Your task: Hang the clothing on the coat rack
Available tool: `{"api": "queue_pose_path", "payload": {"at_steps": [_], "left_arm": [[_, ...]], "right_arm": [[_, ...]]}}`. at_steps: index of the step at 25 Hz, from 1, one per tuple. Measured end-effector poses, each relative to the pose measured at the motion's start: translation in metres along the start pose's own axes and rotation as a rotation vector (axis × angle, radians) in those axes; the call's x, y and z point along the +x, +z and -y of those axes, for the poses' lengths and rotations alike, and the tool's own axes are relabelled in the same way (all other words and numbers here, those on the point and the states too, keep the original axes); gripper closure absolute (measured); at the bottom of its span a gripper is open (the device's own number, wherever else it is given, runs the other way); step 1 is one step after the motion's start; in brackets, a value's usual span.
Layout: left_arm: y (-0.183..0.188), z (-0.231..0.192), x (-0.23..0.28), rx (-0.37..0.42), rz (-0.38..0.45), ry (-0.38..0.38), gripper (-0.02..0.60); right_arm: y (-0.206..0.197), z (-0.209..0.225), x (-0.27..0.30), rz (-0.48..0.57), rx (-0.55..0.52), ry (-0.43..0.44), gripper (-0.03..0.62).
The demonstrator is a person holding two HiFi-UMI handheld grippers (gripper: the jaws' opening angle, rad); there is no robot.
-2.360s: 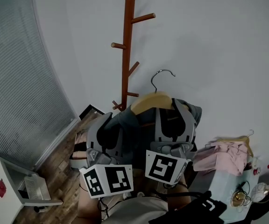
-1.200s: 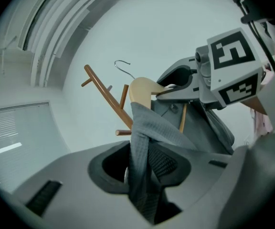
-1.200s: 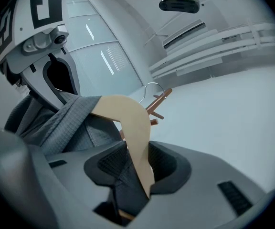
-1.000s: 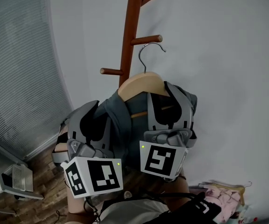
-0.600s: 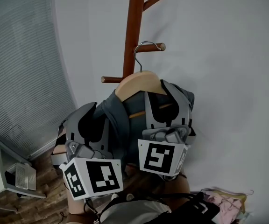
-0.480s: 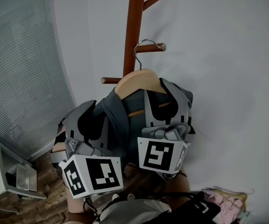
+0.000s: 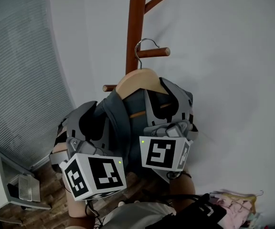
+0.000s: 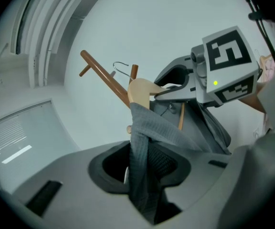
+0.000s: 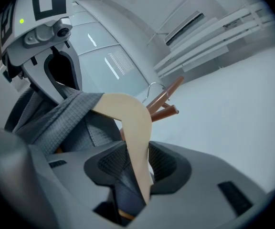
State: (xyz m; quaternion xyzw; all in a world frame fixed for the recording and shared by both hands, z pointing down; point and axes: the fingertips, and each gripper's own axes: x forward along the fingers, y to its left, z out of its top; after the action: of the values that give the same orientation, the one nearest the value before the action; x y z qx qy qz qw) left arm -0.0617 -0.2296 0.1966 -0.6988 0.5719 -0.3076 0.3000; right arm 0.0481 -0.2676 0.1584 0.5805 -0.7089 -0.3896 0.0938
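A brown wooden coat rack (image 7: 135, 23) stands against the white wall. A wooden hanger (image 7: 140, 79) carries a grey garment (image 7: 121, 116), and its wire hook (image 7: 141, 44) arches over a right-hand peg (image 7: 155, 52) close to the pole. My left gripper (image 7: 99, 116) is shut on the garment's left shoulder cloth (image 8: 144, 156). My right gripper (image 7: 168, 97) is shut on the hanger's right arm (image 9: 130, 123) with cloth under it. I cannot tell whether the hook bears on the peg.
Window blinds (image 7: 18, 70) fill the left side. A lower peg (image 7: 110, 87) juts left behind the hanger. A white cabinet (image 7: 6, 185) stands at the lower left on the wood floor. Pink clothing (image 7: 233, 205) lies at the lower right.
Both grippers have carried the hanger and garment up and toward the rack. The hook, earlier right of and below the peg, now curves over it.
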Motion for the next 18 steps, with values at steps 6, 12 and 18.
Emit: {"api": "queue_pose_path", "payload": {"at_steps": [6, 12, 18], "left_arm": [[-0.003, 0.002, 0.009, 0.003, -0.01, -0.014, 0.457], [-0.004, 0.006, 0.015, 0.003, -0.015, -0.032, 0.46], [-0.006, 0.009, 0.017, 0.0, -0.009, -0.038, 0.462]], "right_arm": [[-0.007, -0.002, 0.008, -0.009, 0.0, 0.003, 0.439], [-0.012, -0.003, 0.012, -0.021, -0.007, 0.006, 0.439], [-0.014, -0.004, 0.014, -0.032, -0.028, 0.016, 0.438]]}}
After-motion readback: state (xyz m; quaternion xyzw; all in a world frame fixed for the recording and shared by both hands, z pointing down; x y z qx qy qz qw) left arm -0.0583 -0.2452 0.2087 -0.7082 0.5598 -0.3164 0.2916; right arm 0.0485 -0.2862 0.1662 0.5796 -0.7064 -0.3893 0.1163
